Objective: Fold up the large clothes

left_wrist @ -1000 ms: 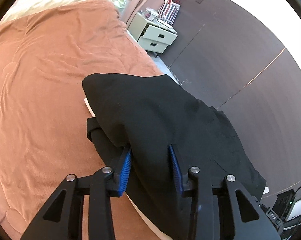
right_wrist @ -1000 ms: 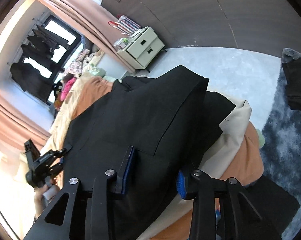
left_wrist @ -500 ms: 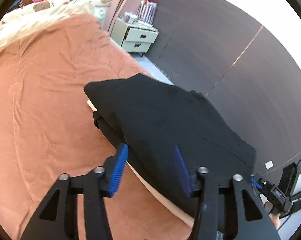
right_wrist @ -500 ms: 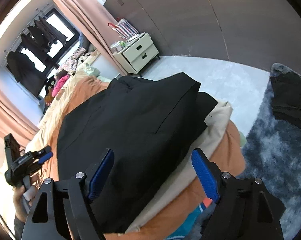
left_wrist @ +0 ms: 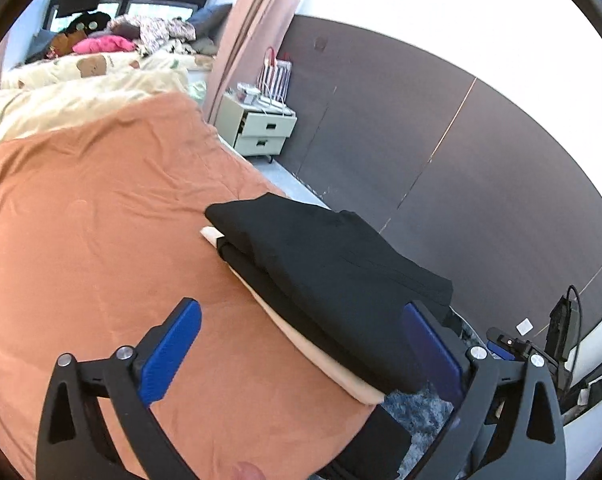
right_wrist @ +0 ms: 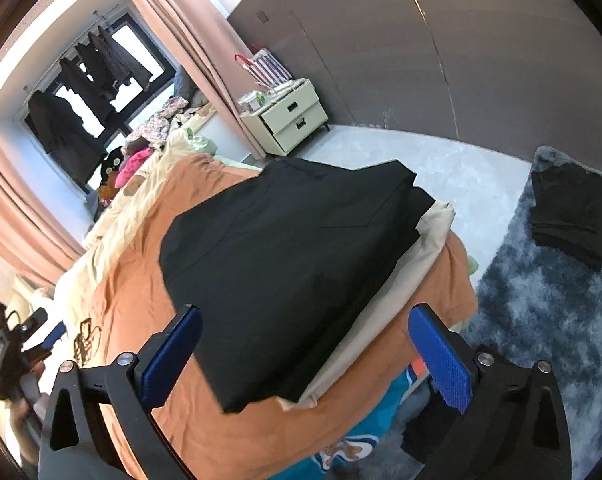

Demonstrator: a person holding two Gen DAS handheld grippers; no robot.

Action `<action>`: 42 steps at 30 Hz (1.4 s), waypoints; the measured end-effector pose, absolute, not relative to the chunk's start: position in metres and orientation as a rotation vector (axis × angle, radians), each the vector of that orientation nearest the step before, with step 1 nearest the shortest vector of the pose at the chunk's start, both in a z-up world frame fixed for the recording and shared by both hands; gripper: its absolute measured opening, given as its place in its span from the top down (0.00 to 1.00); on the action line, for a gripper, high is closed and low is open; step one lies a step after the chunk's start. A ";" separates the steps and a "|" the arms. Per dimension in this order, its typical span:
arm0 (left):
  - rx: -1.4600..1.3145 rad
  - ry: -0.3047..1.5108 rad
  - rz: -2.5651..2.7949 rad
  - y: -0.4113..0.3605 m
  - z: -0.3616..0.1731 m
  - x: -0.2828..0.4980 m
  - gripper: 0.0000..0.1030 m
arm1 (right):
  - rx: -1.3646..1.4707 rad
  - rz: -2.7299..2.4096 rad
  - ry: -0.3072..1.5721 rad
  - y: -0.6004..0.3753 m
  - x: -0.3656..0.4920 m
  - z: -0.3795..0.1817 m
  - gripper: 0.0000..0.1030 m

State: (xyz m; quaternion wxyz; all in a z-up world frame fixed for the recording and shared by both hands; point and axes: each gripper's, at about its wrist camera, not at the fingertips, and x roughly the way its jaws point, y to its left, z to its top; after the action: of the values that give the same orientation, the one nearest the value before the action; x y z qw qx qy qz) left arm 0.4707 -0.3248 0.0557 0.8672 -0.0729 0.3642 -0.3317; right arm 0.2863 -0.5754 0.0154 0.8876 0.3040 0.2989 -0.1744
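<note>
The folded black garment (right_wrist: 289, 264) lies on a beige cloth (right_wrist: 401, 292) at the corner of the orange bed cover (left_wrist: 93, 232); the left gripper (left_wrist: 301, 344) and right gripper (right_wrist: 305, 348) hover above that cover, jaws opening wide, nothing pinched between them.

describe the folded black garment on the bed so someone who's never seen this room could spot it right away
Start at the big bed with the orange cover. At its corner nearest the grey rug lies the folded black garment, on top of a folded beige one. It is the only black item on the bed.
</note>
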 end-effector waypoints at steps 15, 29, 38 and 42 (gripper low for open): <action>-0.104 0.582 -0.638 -0.231 0.081 0.351 0.00 | 0.489 -0.337 0.608 -0.475 0.225 0.047 0.00; -0.120 0.504 -0.507 -0.142 0.084 0.265 0.00 | 0.403 -0.282 0.587 -0.400 0.185 0.067 0.00; -0.161 0.456 -0.415 -0.092 0.072 0.214 0.00 | 0.351 -0.245 0.593 -0.357 0.164 0.061 0.00; -0.186 0.439 -0.368 -0.070 0.066 0.195 0.00 | 0.319 -0.223 0.593 -0.337 0.153 0.059 0.00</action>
State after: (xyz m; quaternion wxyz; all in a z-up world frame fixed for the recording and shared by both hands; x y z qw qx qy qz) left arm 0.1946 -0.0701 0.0660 0.9550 -0.0918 0.2161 -0.1813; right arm 0.1530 -0.3369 0.0593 0.9378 0.1562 0.2902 -0.1093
